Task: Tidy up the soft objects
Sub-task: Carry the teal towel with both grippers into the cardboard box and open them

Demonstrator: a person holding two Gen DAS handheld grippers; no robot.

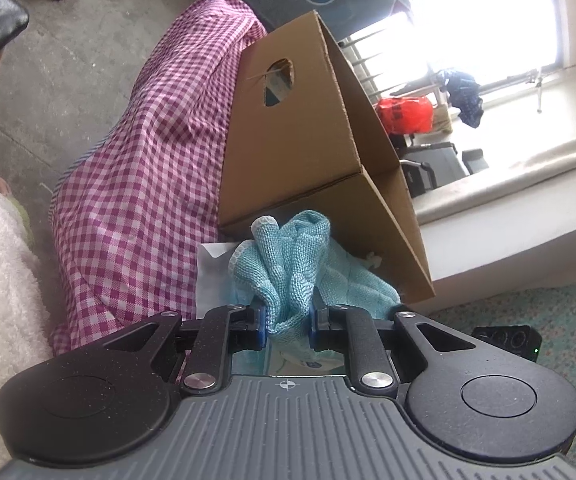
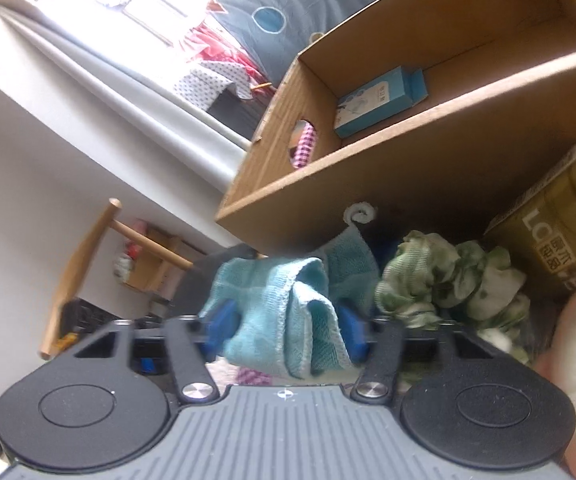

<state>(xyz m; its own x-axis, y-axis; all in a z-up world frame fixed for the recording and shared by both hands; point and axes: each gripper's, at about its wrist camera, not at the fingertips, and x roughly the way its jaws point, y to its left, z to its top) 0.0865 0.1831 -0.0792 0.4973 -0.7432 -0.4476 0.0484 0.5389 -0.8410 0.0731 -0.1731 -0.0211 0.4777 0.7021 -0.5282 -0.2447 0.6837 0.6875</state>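
Left fingers [image 1: 259, 320] pinched the towel [image 1: 295, 264] tight, right fingers [image 2: 224, 320] half-open around another fold, seemingly mid-folding; next, probably into the box [image 2: 407, 152] at upper right.

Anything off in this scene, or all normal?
One oddity: the cardboard box meant for soft things holds only a small blue carton, lying askew in a corner. The teal cloth is bunched, clamped by the left gripper; the right gripper straddles another fold.
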